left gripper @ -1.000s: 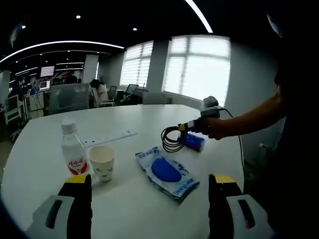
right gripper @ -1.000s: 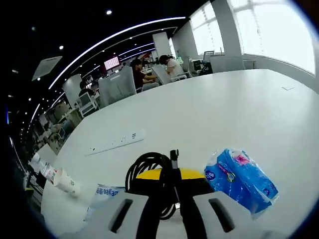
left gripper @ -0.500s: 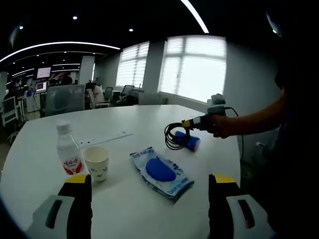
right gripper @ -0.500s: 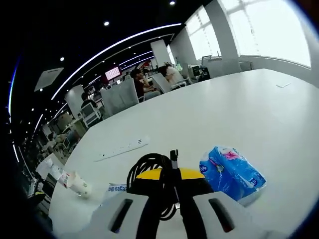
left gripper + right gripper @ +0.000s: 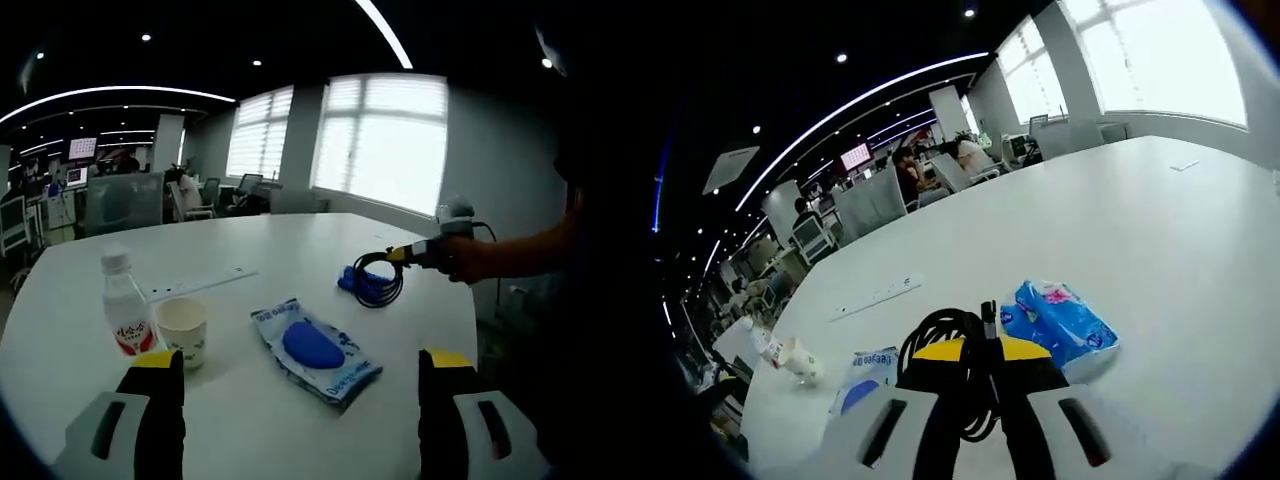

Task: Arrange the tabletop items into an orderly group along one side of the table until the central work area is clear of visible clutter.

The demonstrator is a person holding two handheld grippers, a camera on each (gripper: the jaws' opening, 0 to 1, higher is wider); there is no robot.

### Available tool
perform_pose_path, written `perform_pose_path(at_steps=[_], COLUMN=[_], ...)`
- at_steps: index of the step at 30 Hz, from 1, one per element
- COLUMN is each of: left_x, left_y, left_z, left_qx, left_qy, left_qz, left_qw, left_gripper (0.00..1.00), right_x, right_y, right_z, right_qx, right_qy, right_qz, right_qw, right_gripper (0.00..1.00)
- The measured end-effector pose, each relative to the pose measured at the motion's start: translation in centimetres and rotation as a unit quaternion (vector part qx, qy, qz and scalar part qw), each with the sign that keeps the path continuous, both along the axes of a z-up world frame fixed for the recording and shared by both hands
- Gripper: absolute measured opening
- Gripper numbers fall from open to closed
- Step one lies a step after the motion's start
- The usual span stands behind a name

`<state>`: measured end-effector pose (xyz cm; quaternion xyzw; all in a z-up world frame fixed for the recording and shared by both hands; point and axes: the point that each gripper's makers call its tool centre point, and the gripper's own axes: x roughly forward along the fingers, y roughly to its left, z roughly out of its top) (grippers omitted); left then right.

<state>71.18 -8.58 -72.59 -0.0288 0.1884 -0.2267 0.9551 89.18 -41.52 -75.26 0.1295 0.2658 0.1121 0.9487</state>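
A coil of black cable hangs from my right gripper, whose jaws are shut on it just above the white table. A blue tissue pack lies right beside the coil. From the left gripper view, the right gripper holds the black cable over the blue tissue pack at the table's right side. My left gripper stands open above the near table edge, nothing between its jaws. Ahead of it lie a blue wipes pack, a paper cup and a water bottle.
A white power strip lies across the table behind the cup. A person's arm reaches in from the right. Office chairs and desks stand beyond the far edge. The wipes pack, cup and power strip sit left of the coil.
The right gripper has carried the cable coil a little to the right, past the blue tissue pack. The left gripper stays open and has drifted slightly.
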Motion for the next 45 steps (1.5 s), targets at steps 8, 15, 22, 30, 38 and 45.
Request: perform_pose_path(at_steps=[8, 15, 22, 30, 38, 45], left_x=[-0.2, -0.5, -0.8, -1.4, -1.6, -1.7], left_y=[-0.3, -0.7, -0.7, -0.8, -1.1, -1.5], left_z=[-0.2, -0.2, -0.1, -0.3, -0.4, -0.5], left_qx=[0.000, -0.001, 0.001, 0.001, 0.001, 0.003], left_qy=[0.002, 0.001, -0.001, 0.001, 0.002, 0.004], left_qz=[0.000, 0.000, 0.004, 0.006, 0.005, 0.004], left_qw=[1.0000, 1.0000, 1.0000, 1.0000, 1.0000, 1.0000], left_gripper=[0.97, 0.96, 0.96, 0.95, 0.95, 0.95], right_x=[-2.0, -3.0, -3.4, -4.0, -4.4, -4.5], right_y=[-1.6, -0.3, 0.2, -1.3, -2.9, -3.4], right_z=[-0.8, -2.5, -4.1, -5.8, -7.8, -9.7], right_qx=[0.002, 0.020, 0.020, 0.007, -0.022, -0.046], right_qy=[0.018, 0.036, 0.052, 0.068, 0.083, 0.097], right_qz=[-0.008, -0.005, 0.001, -0.012, -0.023, -0.030], right_qw=[0.9998, 0.9991, 0.9984, 0.9976, 0.9960, 0.9938], right_gripper=[0.06, 0.06, 0.06, 0.06, 0.06, 0.07])
